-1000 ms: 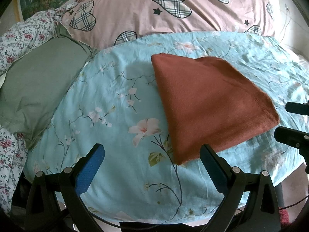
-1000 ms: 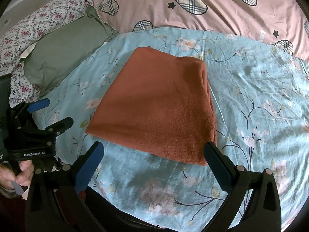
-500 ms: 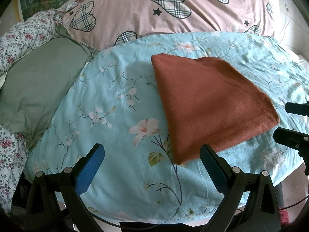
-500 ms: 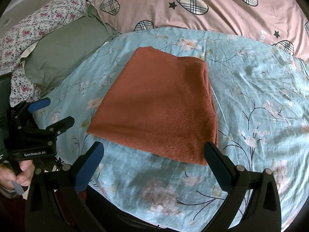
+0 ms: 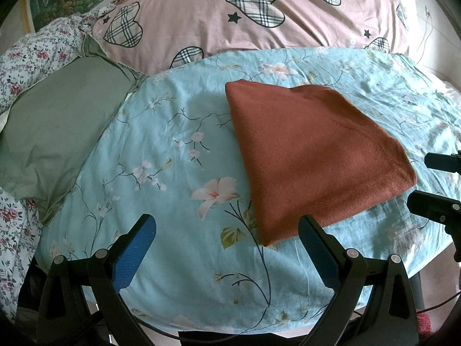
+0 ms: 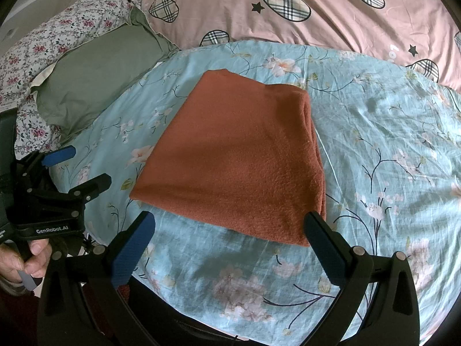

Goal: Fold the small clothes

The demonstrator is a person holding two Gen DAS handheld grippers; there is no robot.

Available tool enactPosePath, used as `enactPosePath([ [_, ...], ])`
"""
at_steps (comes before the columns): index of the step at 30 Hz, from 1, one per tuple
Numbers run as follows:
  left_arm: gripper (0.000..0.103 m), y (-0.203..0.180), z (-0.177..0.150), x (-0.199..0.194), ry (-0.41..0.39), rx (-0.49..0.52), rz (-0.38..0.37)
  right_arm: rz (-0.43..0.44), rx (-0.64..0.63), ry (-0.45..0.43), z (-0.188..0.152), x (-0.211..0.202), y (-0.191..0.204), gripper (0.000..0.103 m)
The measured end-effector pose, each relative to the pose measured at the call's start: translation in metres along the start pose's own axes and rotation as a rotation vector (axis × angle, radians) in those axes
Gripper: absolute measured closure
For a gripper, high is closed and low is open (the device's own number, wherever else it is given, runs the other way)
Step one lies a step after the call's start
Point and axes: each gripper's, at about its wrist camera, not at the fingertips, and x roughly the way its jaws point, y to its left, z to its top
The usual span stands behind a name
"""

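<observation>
Garment: a rust-brown folded cloth (image 6: 236, 161) lies flat on the bed (image 6: 389, 150), on the pale blue floral sheet, touched by neither claw.
Fold state: it appears as a compact, several-layered rectangle; layered edges show along its right side in the right wrist view. By this evidence the folding seems largely done.
Long axis: it runs away from the person, from the near edge toward the pink heart-print quilt (image 5: 259, 17).
Left claw (image 5: 227, 248): fingers apart, empty, hovering at the near edge of the bed; the cloth lies ahead and to its right, its near-left corner just beyond the right finger.
Right claw (image 6: 230, 245): fingers apart, empty; the near edge of the cloth lies directly ahead, spanning almost the whole gap between the fingers.
Nearer arm: the right one, judged squarely in line with the cloth; the left stands off to the side.
Bystander: a green pillow (image 5: 54, 132) lies well apart to the left.
</observation>
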Motion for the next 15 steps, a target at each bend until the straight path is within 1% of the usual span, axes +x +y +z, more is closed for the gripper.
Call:
enactPosePath([
  [15, 0.004, -0.002, -0.0002, -0.0008, 0.001, 0.0, 0.002, 0.0, -0.003, -0.001, -0.0004, -0.0012, 0.0033, 0.0],
])
